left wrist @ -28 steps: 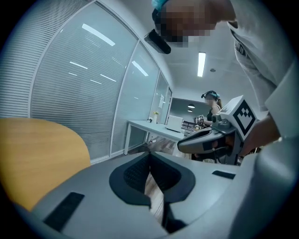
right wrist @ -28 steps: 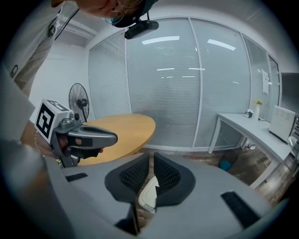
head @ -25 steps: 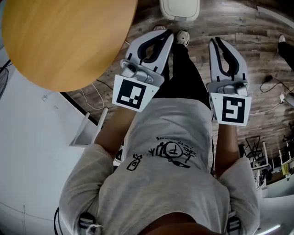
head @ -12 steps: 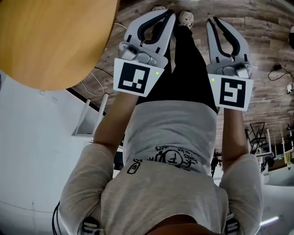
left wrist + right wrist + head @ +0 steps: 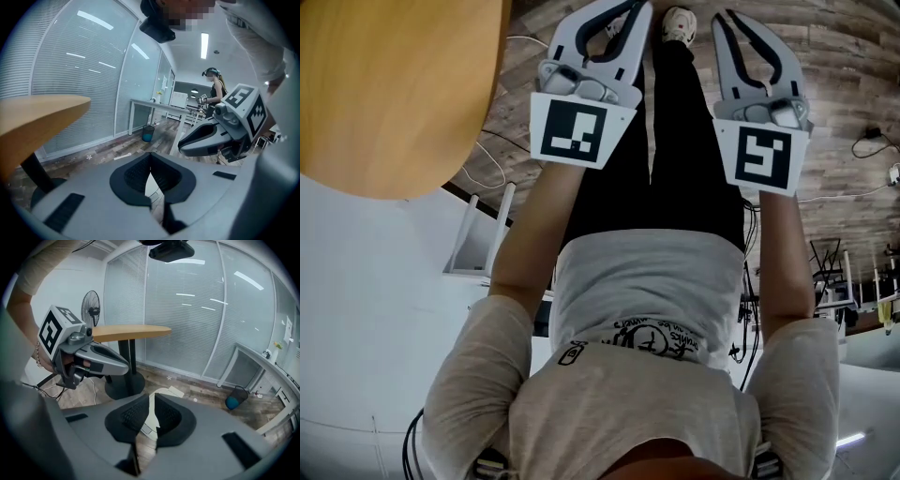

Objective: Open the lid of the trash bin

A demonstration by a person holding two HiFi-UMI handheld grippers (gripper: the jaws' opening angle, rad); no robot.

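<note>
Nearest, seen from above, a grey shirt (image 5: pixel 647 309) and black trousers (image 5: pixel 675 141), both forearms stretched forward. Ahead of them the left gripper (image 5: pixel 150 158), claw pressed together at the tips, pinching nothing. Beside it and apart, the right gripper (image 5: pixel 151 401), claw drawn in to a thin slit, likewise empty. Just off the left gripper's outer side, the curved rim of the round wooden table (image 5: pixel 394 84). Off the right one's outer side, open plank floor (image 5: pixel 844 84) crossed by a few cables. Beyond the right claw sits the white trash bin (image 5: pixel 163 392), low on the floor near the table's round black foot (image 5: pixel 123 386); lid position unclear from here. Past it lies a bare strip of planks up to the glass wall (image 5: pixel 187 310), with a small dark basket (image 5: pixel 234 401) at the floor's far edge.
</note>
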